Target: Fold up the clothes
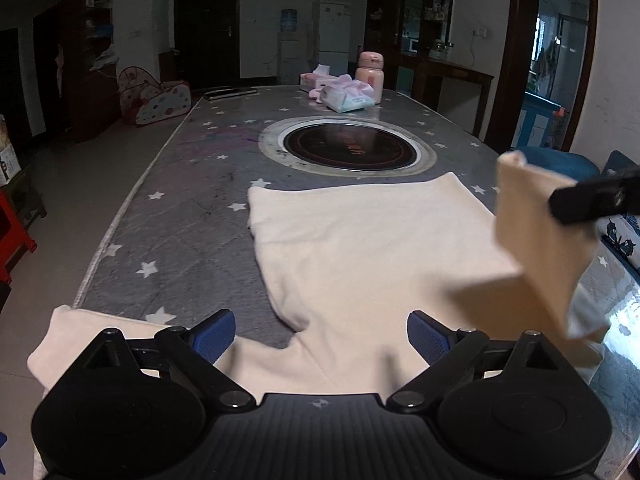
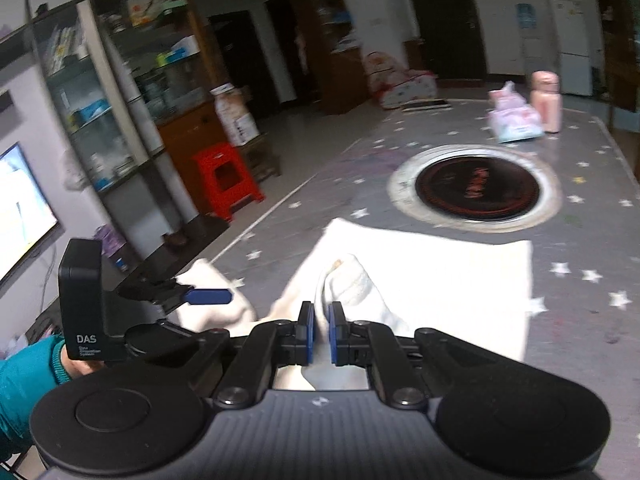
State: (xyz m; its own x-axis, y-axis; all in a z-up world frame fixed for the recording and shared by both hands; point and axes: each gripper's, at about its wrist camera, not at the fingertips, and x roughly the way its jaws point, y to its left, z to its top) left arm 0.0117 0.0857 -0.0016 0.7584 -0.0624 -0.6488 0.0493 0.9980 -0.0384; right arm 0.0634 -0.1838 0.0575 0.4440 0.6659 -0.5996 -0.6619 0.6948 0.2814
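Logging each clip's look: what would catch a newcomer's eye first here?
A cream garment lies across the near end of a grey star-print table, one sleeve lifted at the right by the shut right gripper. The left gripper hangs open over the near edge. Beyond sits a round black hotplate.

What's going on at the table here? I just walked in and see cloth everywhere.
A person is folding a cream garment on the star-patterned table with two handheld grippers. The right gripper is shut on one sleeve and has it lifted above the body of the garment. The left gripper is open, low over the near edge, holding nothing. The other sleeve lies out flat near the table's corner, not folded in.
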